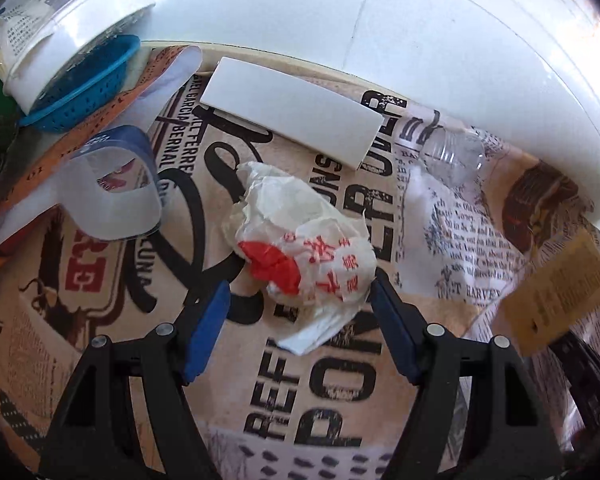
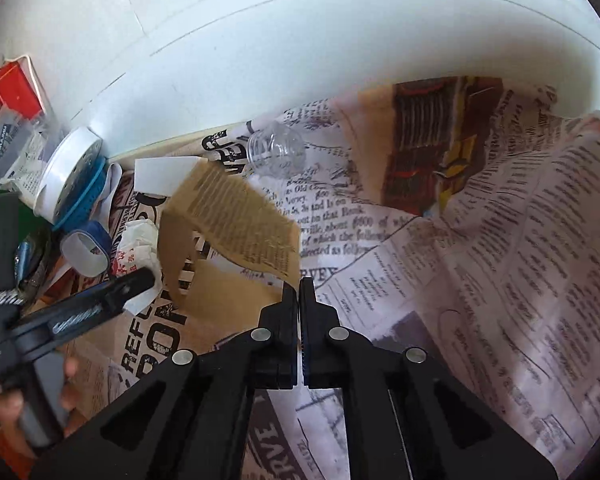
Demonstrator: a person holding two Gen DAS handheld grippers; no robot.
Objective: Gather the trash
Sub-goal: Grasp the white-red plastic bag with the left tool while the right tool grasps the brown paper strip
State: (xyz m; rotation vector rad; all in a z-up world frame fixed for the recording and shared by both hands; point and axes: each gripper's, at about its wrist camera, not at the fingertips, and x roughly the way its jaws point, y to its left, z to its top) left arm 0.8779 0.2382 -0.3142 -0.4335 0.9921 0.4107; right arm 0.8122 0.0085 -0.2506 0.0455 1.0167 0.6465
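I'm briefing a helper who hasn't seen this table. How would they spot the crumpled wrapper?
Find the newsprint-patterned tablecloth by the white wall. Below the flat white box lies the crumpled wrapper: the only balled-up white paper with red print.

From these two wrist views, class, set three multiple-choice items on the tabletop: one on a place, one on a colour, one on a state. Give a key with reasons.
1. Where does the crumpled wrapper lie?
A. in front of the left gripper, between its spread fingers
B. inside the blue basket
C. on the white box

2. What colour is the print on the wrapper?
A. green
B. red
C. black

3. How does the right gripper stand?
A. wide open over the clear plastic bottle
B. shut on the brown cardboard piece
C. shut on the wrapper

Key: 1 A, the left wrist view shows it between the two blue pads. 2 B, red characters and a red patch show. 3 B, its fingers meet on the cardboard's edge.
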